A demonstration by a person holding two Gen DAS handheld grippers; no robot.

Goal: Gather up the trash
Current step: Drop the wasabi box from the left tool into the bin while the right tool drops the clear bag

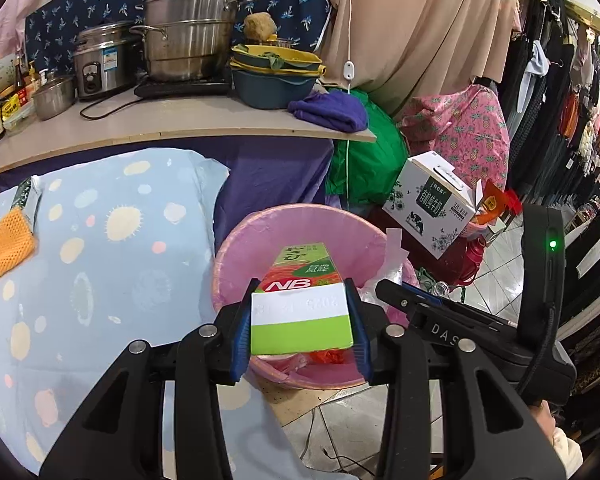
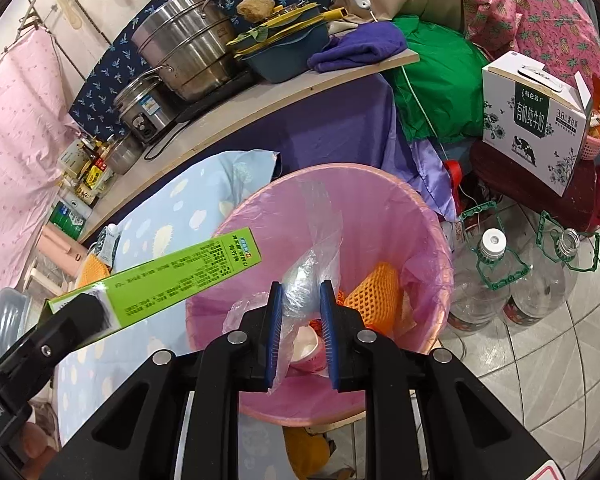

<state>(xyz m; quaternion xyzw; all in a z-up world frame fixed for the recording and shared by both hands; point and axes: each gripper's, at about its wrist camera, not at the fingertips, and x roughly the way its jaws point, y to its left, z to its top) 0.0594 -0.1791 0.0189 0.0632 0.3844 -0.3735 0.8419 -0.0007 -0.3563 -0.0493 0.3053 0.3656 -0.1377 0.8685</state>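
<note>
Here the left gripper (image 1: 300,316) is clamping a long green carton (image 1: 302,300) by its near end, both blue pads pressing on the carton's sides, so that the carton is projecting forward over the mouth of the pink bin (image 1: 236,248). In the right wrist view the same carton (image 2: 172,280) is slanting in from the left, its far end reaching over the bin rim (image 2: 432,216), with the left gripper's black finger covering its near end. The right gripper (image 2: 300,320) is pinching a clear plastic bag (image 2: 300,284) between its pads; the bag is hanging crumpled over the bin's opening, one strip trailing up toward the far wall of the liner. Inside the bin an orange foam net (image 2: 376,292) is lying against the right wall, and a small white cup-like item (image 2: 306,346) is showing below the bag. The bin is standing on the tiled floor just beside a table draped in a light blue spotted cloth (image 1: 100,280); on that cloth, well apart from the bin, a second orange net (image 1: 8,244) is resting beside a small carton (image 1: 26,196). Behind, a shelf is bearing steel pots (image 1: 192,28). To the right of the bin, two clear water jugs (image 2: 488,280) are standing on the floor, and a white milk box (image 2: 536,116) is sitting beyond them.
</note>
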